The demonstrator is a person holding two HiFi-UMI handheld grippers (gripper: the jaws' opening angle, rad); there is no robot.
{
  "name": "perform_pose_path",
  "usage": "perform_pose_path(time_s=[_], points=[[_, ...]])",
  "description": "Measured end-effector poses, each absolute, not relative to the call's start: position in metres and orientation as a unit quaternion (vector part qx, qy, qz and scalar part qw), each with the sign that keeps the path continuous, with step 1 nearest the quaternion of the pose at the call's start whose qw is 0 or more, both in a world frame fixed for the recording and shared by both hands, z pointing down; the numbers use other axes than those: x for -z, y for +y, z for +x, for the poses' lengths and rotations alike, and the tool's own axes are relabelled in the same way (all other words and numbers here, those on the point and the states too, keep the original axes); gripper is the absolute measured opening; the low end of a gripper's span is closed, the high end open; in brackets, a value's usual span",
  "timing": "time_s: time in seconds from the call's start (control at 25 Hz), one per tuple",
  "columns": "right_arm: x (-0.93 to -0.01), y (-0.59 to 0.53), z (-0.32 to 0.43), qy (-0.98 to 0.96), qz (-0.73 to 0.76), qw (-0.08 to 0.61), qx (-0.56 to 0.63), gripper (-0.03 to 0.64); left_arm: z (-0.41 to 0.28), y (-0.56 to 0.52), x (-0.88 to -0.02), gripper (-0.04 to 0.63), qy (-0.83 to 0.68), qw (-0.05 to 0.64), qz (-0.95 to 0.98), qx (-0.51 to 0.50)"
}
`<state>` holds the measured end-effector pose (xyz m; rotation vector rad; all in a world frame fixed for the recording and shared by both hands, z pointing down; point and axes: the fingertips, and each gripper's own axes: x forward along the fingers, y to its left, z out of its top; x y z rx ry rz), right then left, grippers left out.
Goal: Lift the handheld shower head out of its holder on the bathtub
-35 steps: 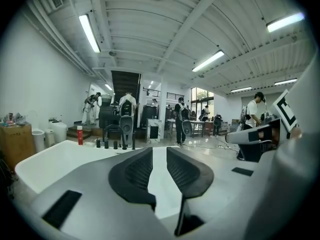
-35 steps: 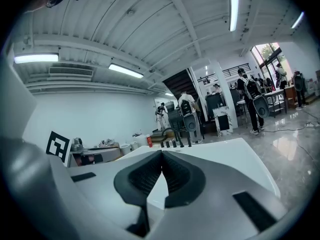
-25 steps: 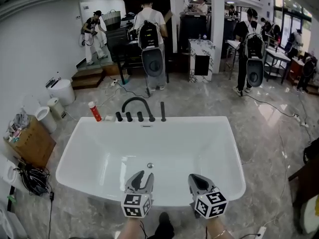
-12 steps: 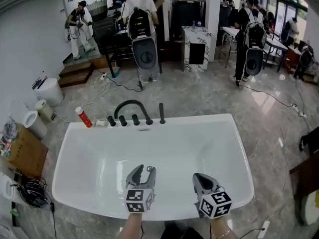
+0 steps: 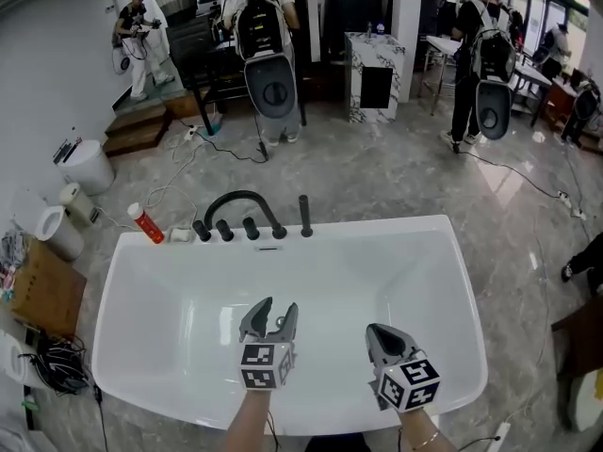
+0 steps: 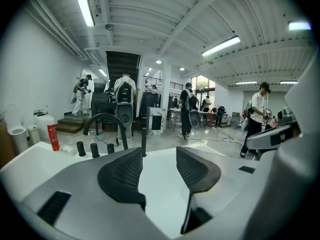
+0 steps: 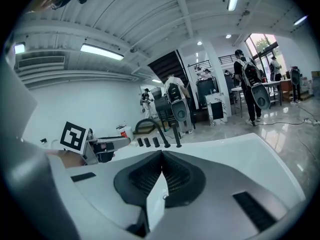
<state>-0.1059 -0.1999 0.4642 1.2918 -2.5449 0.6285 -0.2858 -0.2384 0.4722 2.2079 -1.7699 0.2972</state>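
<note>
The handheld shower head (image 5: 305, 217) stands upright in its holder on the bathtub (image 5: 396, 227) rim, upper centre. The left gripper (image 5: 278, 307) is spreading its jaws with nothing between them, probably to take it. The right gripper (image 5: 373, 330) is pressed together and idle.

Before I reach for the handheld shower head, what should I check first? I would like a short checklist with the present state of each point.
1. Handheld shower head stands upright in its holder on the far rim of the bathtub: ok.
2. Left gripper jaws are opening, nothing between them: ok.
3. Right gripper shut and empty: ok.
4. A gripper has reached the shower head: not ok, both hover over the basin, apart from it.
5. Spout and knobs stand left of the shower head, not touching it: ok.
6. How tightly the holder keeps it: cannot tell.
</note>
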Motion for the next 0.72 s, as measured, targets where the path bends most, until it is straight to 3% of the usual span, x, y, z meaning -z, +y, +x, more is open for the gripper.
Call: perform_pose_path(time_s=[0.72], points=[[-0.614, -0.394, -0.138, -0.883, 0.393, 0.136, -0.218, 0.007, -0.272, -0.491, -0.623, 0.216, -0.627, 0.148, 0.753, -0.134]])
